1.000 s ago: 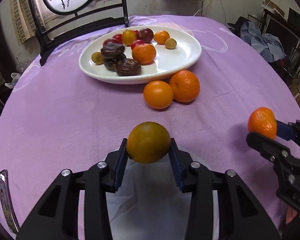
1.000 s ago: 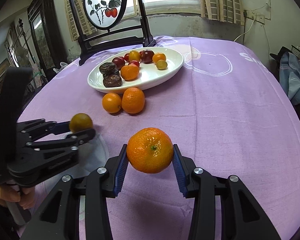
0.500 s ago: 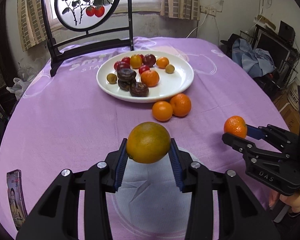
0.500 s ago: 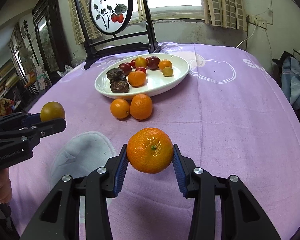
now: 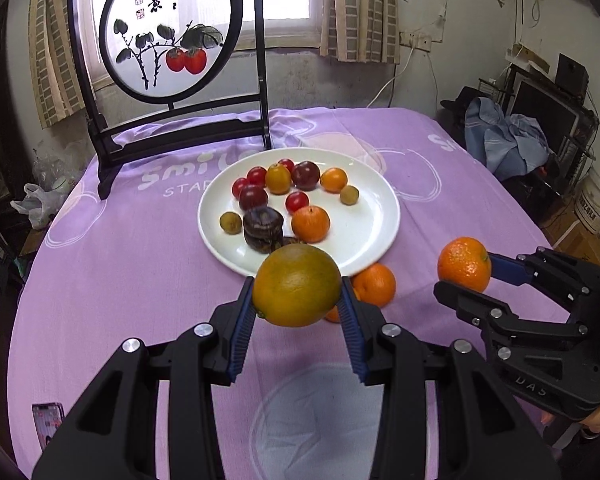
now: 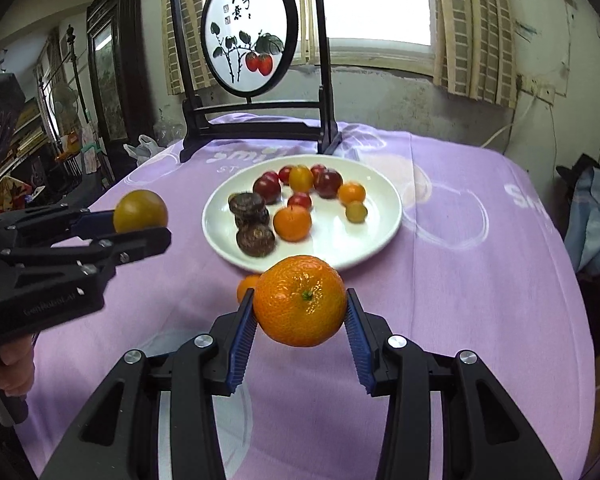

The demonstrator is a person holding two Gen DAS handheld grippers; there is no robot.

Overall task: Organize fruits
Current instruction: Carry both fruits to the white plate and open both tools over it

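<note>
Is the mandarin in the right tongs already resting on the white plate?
No, the right tongs hold the mandarin in the air, short of the plate.

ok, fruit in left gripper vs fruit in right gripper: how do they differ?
Colour: the left gripper holds a greenish-yellow fruit; the right gripper holds a bright orange mandarin.
Skin: the greenish fruit looks smooth, the mandarin pebbled, with its green stem scar facing the camera.
Shared: both round, clamped off the table, short of the white plate.

Left gripper (image 5: 298,300) hung raised, jaws clamped tight; right gripper (image 6: 300,306) hovered alongside, equally pinched.
</note>
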